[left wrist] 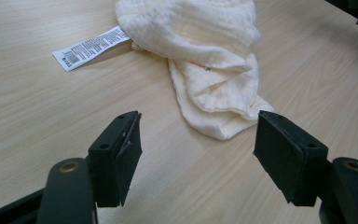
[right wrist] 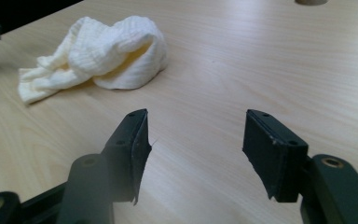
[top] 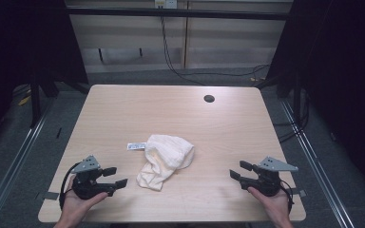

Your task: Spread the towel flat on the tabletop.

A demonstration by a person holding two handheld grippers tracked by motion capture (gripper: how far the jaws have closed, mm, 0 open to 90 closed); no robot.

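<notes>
Fingers of the left gripper and right gripper stand spread and empty, well apart from the crumpled cream cloth lying mid-desk between them; approach step judged in hand, next move calling for a pinch on a cloth edge.

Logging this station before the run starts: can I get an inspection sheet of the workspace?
Surface: wooden table, bare apart from a round hole near the far edge.
Job's things: cream cloth, crumpled mid-table, white label lying flat at its left.
Clutter: nothing seen.
Grippers: left gripper and right gripper both open, nothing between the jaws, apart from the cloth.
Cables: black cables on the floor behind the table.
Surroundings: dark curtains on both sides.
</notes>
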